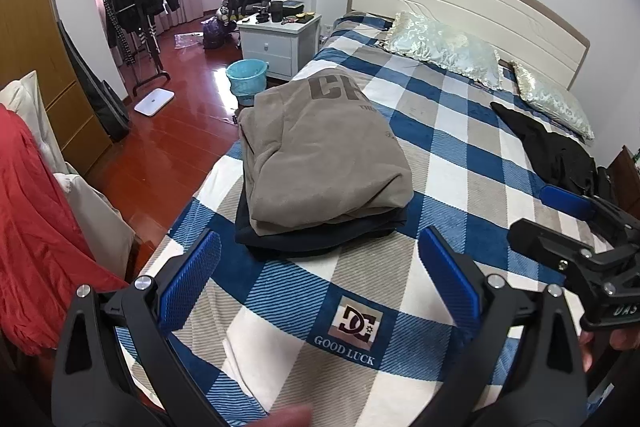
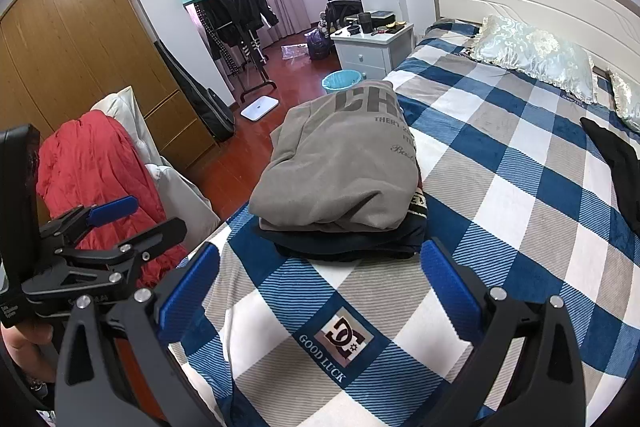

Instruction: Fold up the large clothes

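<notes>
A folded grey sweatshirt (image 1: pixel 324 155) with dark lettering lies on top of a folded dark navy garment (image 1: pixel 316 239) near the left edge of the bed; the stack also shows in the right wrist view (image 2: pixel 340 167). My left gripper (image 1: pixel 320 275) is open and empty, held above the blanket just short of the stack. My right gripper (image 2: pixel 320 283) is open and empty too, hovering near the stack's front edge. An unfolded black garment (image 1: pixel 556 147) lies at the bed's right side, by the pillows. Each gripper shows in the other's view.
The bed carries a blue, white and grey checked blanket (image 1: pixel 460 131) and two pale pillows (image 1: pixel 444 47). A red cloth (image 2: pixel 100 179) hangs over white bedding left of the bed. A blue bin (image 1: pixel 246 77), white nightstand (image 1: pixel 280 39), floor scale and clothes rack stand on the wooden floor.
</notes>
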A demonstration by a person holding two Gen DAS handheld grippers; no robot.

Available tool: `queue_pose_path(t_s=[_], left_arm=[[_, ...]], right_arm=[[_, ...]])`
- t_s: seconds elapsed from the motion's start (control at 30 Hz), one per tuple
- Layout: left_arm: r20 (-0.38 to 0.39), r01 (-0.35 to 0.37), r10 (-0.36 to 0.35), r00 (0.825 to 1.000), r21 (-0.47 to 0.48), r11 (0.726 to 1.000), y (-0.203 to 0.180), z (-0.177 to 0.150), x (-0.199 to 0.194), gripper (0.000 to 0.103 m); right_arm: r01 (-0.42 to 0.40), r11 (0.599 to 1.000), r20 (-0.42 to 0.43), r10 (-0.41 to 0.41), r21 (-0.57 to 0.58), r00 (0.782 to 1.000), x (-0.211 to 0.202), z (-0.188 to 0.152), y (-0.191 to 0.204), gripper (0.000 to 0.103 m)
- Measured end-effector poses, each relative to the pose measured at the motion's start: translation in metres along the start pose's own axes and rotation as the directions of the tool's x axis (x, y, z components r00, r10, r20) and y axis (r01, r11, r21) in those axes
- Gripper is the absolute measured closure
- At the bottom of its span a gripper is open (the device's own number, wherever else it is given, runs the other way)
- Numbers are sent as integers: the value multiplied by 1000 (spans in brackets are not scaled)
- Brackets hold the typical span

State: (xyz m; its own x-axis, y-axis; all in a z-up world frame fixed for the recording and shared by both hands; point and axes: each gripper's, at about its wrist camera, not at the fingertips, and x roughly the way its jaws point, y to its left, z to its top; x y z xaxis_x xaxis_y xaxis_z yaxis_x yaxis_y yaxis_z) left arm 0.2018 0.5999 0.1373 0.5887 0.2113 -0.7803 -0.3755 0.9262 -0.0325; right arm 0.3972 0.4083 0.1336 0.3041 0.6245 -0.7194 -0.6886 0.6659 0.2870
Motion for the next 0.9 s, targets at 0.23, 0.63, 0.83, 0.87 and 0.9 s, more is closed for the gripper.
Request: queue_pose_path(t_s=[0.23,0.63,0.83,0.87,0.9], left_arm=[[-6,-5,5,1000,-9,1000,2,2,4,7],[14,-41,41,999,-33,999,7,4,4,7],[19,-37,38,999,-22,999,6,5,3,6],[20,-37,37,999,-20,999,6,5,3,7],[20,-34,35,999,-19,999,5,4,3,7]], right_arm=[[0,1000,-2,0,0,1000,0,0,0,4],[2,1000,-4,-2,2,1000,0,0,0,4],[1,1000,-4,-1,0,1000,0,0,0,4],[0,1000,-4,0,1,1000,0,0,0,4],[-1,1000,-2,1,1,1000,-1,-1,0,4]])
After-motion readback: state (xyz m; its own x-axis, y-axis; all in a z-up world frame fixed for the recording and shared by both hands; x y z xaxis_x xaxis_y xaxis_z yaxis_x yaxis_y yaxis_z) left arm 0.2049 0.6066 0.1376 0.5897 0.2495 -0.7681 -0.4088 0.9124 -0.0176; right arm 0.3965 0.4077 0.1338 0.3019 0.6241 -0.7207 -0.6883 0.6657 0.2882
